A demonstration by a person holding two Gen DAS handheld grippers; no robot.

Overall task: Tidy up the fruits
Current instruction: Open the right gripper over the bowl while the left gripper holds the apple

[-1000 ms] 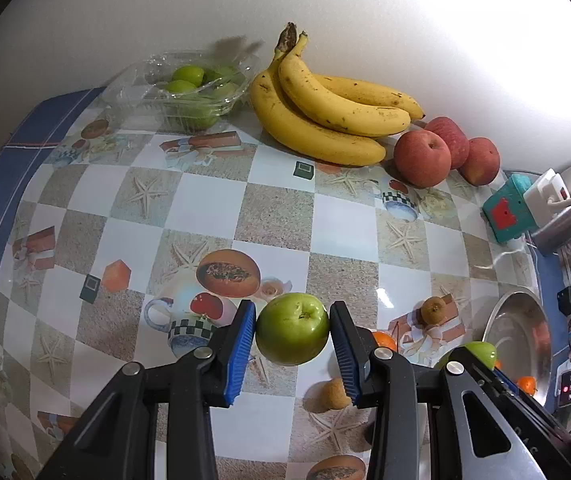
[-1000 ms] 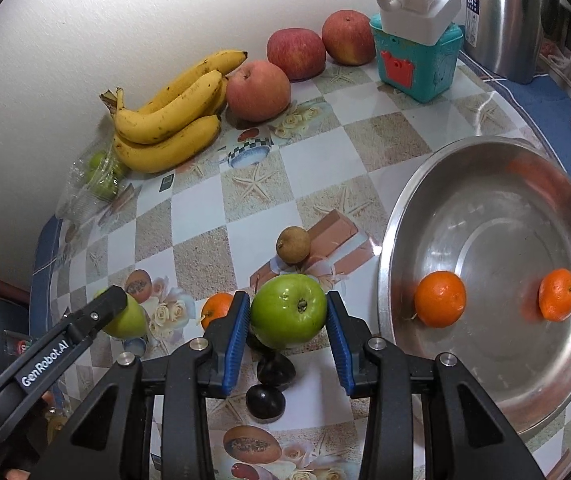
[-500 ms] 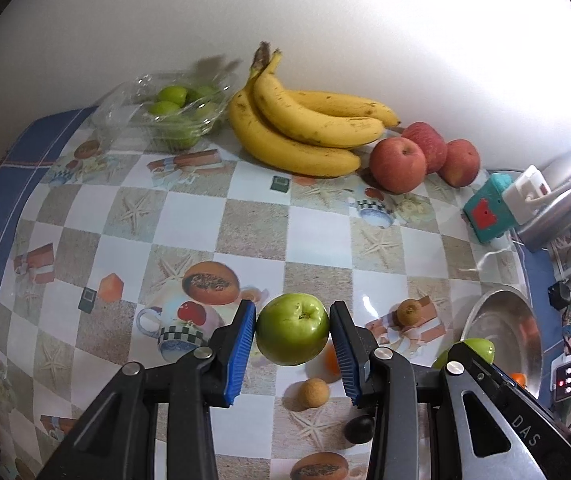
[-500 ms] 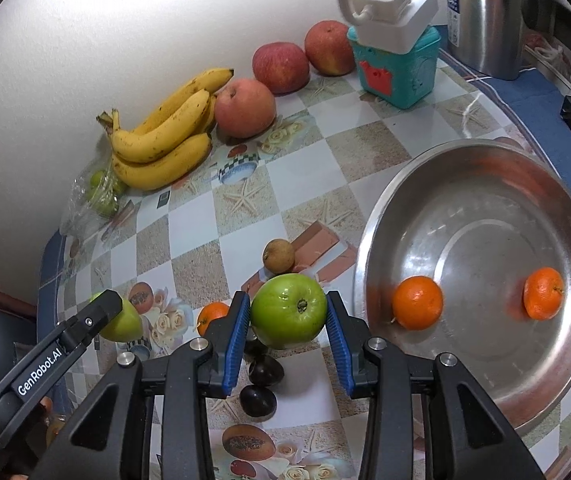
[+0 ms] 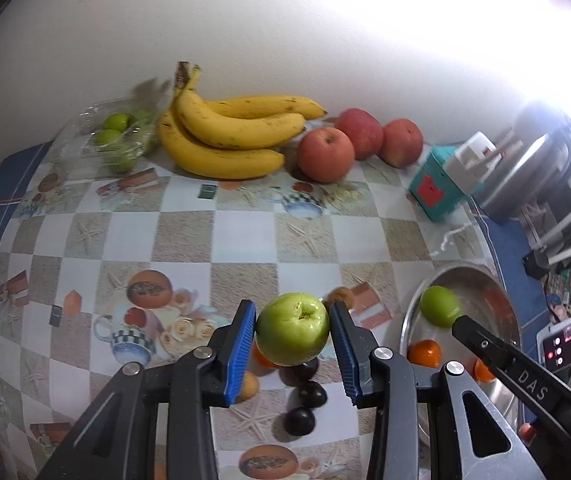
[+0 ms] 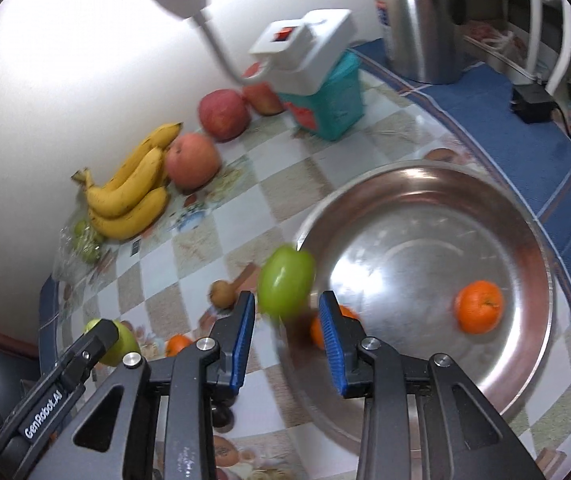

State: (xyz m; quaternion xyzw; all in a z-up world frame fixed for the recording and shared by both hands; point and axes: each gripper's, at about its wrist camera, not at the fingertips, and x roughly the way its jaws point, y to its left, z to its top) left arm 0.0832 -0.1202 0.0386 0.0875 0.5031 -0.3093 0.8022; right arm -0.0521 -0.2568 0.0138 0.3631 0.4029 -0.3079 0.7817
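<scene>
The left gripper (image 5: 291, 336) is clamped on the first green apple (image 5: 291, 330), a smooth round one with its stem pit facing up. Its blue ribbed pads press both flanks and hold it clear above the checked, picture-printed tablecloth (image 5: 241, 236), exactly as a second ago.

The change is on the right. The right gripper (image 6: 285, 312) gripped the second green apple (image 6: 285, 280) half a second ago, and its jaws have just been closing. That apple is now a blurred shape ahead of the pad tips, touching neither pad, at the near rim of the wide stainless-steel bowl (image 6: 525, 216). The jaws stand part open on nothing.

It looks to have slipped forward, probably towards the bowl, where a small round orange (image 6: 479, 306) already lies. Whether it lands inside I cannot tell
</scene>
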